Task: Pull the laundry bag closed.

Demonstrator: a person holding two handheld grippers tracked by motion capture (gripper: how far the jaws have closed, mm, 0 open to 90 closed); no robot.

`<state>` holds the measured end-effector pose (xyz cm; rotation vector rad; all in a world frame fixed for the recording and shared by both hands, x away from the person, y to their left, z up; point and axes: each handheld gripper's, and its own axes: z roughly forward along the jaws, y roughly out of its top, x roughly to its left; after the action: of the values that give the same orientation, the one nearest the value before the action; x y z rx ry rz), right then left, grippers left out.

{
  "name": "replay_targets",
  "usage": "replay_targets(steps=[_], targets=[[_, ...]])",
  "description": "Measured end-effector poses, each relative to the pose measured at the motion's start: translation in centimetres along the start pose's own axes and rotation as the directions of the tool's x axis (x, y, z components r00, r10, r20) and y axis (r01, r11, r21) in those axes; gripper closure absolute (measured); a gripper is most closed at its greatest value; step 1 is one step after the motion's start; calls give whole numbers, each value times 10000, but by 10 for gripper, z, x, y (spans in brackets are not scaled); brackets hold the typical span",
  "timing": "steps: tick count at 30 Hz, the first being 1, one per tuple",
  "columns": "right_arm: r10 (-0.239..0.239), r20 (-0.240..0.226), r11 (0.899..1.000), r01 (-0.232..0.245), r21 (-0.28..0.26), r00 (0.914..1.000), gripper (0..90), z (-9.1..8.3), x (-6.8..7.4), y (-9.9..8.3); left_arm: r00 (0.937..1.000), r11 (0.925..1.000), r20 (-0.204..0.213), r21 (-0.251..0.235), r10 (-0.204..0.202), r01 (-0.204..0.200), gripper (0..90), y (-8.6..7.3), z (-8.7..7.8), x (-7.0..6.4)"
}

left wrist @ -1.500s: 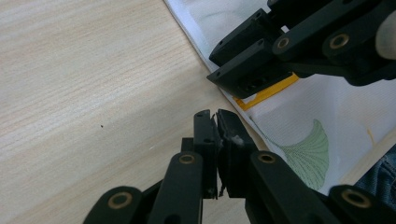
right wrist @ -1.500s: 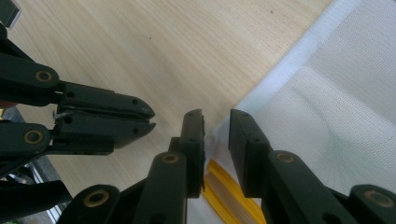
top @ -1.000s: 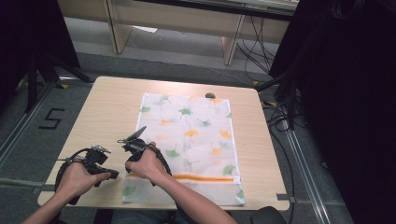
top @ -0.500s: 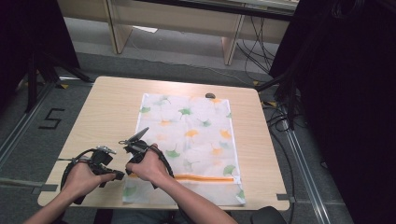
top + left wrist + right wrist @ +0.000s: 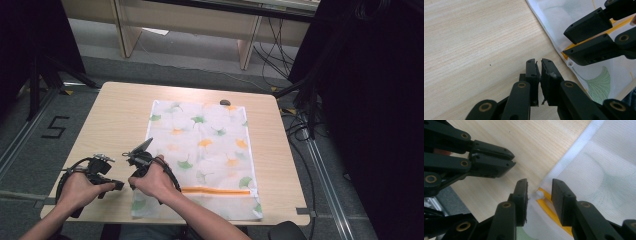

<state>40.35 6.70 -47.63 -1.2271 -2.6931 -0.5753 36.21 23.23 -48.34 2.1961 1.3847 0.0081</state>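
Mesh laundry bag (image 5: 205,150), white with green and orange leaf prints, lies flat on the wooden table (image 5: 115,120), reaching from the near edge toward the far side, right of centre. An orange zipper (image 5: 220,190) runs across it near the near end. In the right gripper view, the right gripper (image 5: 539,192) is part open, its jaws straddling the white zipper pull (image 5: 539,194) at the left end of the orange strip; nothing is pinched yet. The left gripper (image 5: 538,67) has its jaws almost together, empty, over bare wood just left of the bag's edge. Judging by this, the work has barely begun: the pull is lined up but ungripped, and the zipper looks closed along its length, so all the sliding remains.
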Motion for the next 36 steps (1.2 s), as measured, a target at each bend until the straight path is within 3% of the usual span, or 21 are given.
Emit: replay_targets(steps=[1, 2, 3, 4, 5, 8, 9, 14, 15, 16, 17, 18, 20, 22, 25, 26, 27, 28, 32, 35, 36], targets=[[-60, 212, 9999, 58, 86, 9998, 656, 2, 1, 0, 10000, 10000, 66, 43, 18, -18, 830, 0, 0, 0], [-60, 212, 9999, 58, 86, 9998, 656, 2, 1, 0, 9993, 9987, 34, 357, 371, -372, 830, 0, -2, 2], [58, 239, 9998, -62, 165, 9997, 653, 2, 2, 0, 10000, 10000, 52, -3, -31, 31, 830, 0, 1, -2], [-417, 390, 9991, 416, 50, 9984, 651, 3, 0, 1, 10000, 10000, 65, 37, 17, -17, 830, 0, 1, -2], [142, 441, 9997, -150, 171, 9989, 650, 4, 4, 0, 10000, 10000, 67, 34, 18, -19, 830, 0, 1, -2], [257, 525, 9990, -276, 352, 9983, 641, 5, 8, -1, 10000, 10000, 68, -9, -21, 21, 829, 0, 1, -1], [-6, 574, 9996, -9, 272, 9984, 627, 8, 8, -1, 9989, 9979, 34, 425, 477, -478, 829, 1, -2, 2], [133, 566, 9993, -152, 335, 9983, 598, 8, 11, 0, 9989, 9979, 48, 431, 477, -478, 829, 1, -2, 3], [84, 736, 9994, -108, 323, 9973, 595, 9, 10, 0, 9989, 9980, 71, 410, 470, -473, 828, 1, -2, 3], [344, 804, 9984, -378, 416, 9962, 590, 10, 12, 0, 9988, 9979, 77, 428, 483, -486, 828, 1, -2, 3], [267, 672, 9986, -297, 443, 9974, 591, 10, 13, 0, 9999, 9998, 96, 136, 116, -118, 829, 1, 0, 1], [134, 596, 9991, -158, 393, 9981, 600, 10, 13, 0, 10000, 10000, 90, 54, 5, -5, 828, 0, 0, 0], [282, 606, 9982, -313, 512, 9978, 603, 9, 14, 0, 9999, 9998, 85, 157, 127, -129, 827, 1, 0, 1], [-13, 534, 9987, -14, 504, 9986, 620, 9, 12, 1, 9999, 10000, 113, 80, 14, -14, 825, 0, 1, 0], [387, 606, 9978, -419, 517, 9974, 621, 9, 14, 1, 9999, 10000, 124, 38, -29, 29, 823, 0, 1, 0], [70, 625, 9987, -100, 491, 9980, 620, 10, 10, 1, 9999, 10000, 125, 44, -25, 24, 823, 0, 1, 0], [70, 625, 9987, -100, 491, 9980, 620, 10, 10, 1, 9995, 9990, 101, 318, 315, -318, 823, 1, -1, 2], [104, 635, 9986, -136, 514, 9979, 618, 10, 11, 1, 9991, 9984, 105, 387, 412, -416, 822, 1, -1, 3], [-210, 656, 9984, 175, 535, 9976, 628, 10, 10, 1, 9991, 9985, 118, 378, 399, -404, 821, 1, -1, 3], [-8, 624, 9987, -25, 516, 9981, 633, 9, 9, 1, 9994, 9989, 114, 318, 332, -335, 817, 1, -1, 2], [143, 543, 9983, -173, 553, 9984, 636, 8, 7, 0, 9999, 10000, 149, 58, 47, -48, 816, 1, 1, 0]])
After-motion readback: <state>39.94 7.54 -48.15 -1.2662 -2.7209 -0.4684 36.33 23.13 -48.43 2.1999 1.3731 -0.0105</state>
